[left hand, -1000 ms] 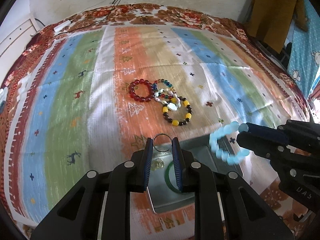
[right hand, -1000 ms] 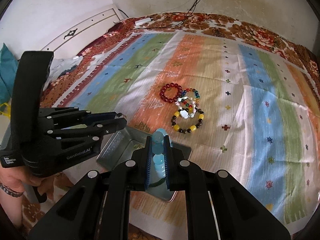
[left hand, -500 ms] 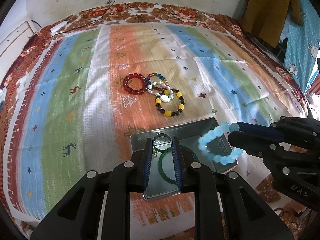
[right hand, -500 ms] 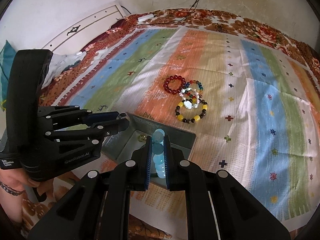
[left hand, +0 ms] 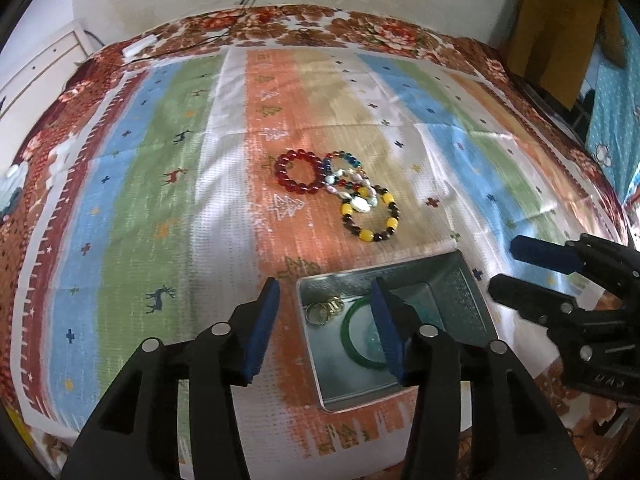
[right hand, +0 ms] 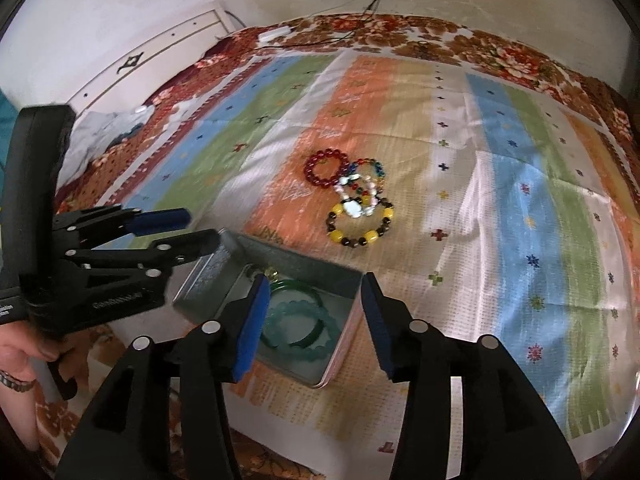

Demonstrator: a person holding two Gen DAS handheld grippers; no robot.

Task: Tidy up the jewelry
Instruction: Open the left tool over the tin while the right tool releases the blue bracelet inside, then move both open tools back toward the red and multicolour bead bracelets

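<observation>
While hovering over the metal tin [right hand: 224,264], both grippers' jaws opening, nothing between them; risk of clipping the tin wall and scattering the pale blue bead bracelet [right hand: 298,330].

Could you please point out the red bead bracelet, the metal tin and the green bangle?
red bead bracelet [left hand: 299,171]: left wrist view, on its left beads.
metal tin [left hand: 460,280]: left wrist view, right inner wall.
green bangle [right hand: 298,286]: right wrist view, far arc.

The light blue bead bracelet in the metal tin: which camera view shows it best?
The right wrist view. There the light blue bead bracelet lies in the metal tin, overlapping the green bangle, with most of its loop visible. In the left wrist view, a finger of the left tool hides nearly all of it.
</observation>
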